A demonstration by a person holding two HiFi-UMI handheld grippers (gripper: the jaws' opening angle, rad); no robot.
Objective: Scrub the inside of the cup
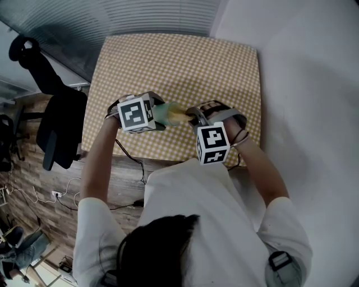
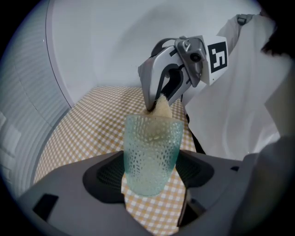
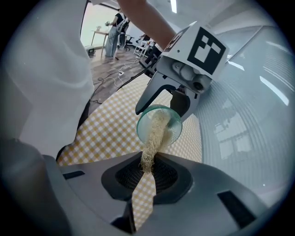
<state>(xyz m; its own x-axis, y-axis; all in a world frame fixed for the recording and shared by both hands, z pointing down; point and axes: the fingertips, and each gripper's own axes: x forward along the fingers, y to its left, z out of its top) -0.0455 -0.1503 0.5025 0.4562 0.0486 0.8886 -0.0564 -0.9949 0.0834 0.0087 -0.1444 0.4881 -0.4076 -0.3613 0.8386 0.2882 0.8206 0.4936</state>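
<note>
A pale green dimpled glass cup [image 2: 150,154] is held on its side above the checked table [image 1: 185,61], with my left gripper [image 2: 150,171] shut on its lower part. My right gripper [image 3: 146,168] is shut on a strip of tan fibrous sponge [image 3: 152,140]. The sponge's far end reaches through the cup's mouth [image 3: 159,125] into the cup. In the head view the cup [image 1: 167,114] and the sponge [image 1: 178,116] sit between the left gripper [image 1: 160,115] and the right gripper [image 1: 192,116], which face each other. The cup's base is hidden by the left jaws.
The yellow-and-white checked table fills the space below both grippers. A black office chair [image 1: 59,126] stands at the table's left on a wooden floor. A white wall [image 1: 303,84] runs along the right, and ribbed blinds [image 1: 140,17] lie beyond the far edge.
</note>
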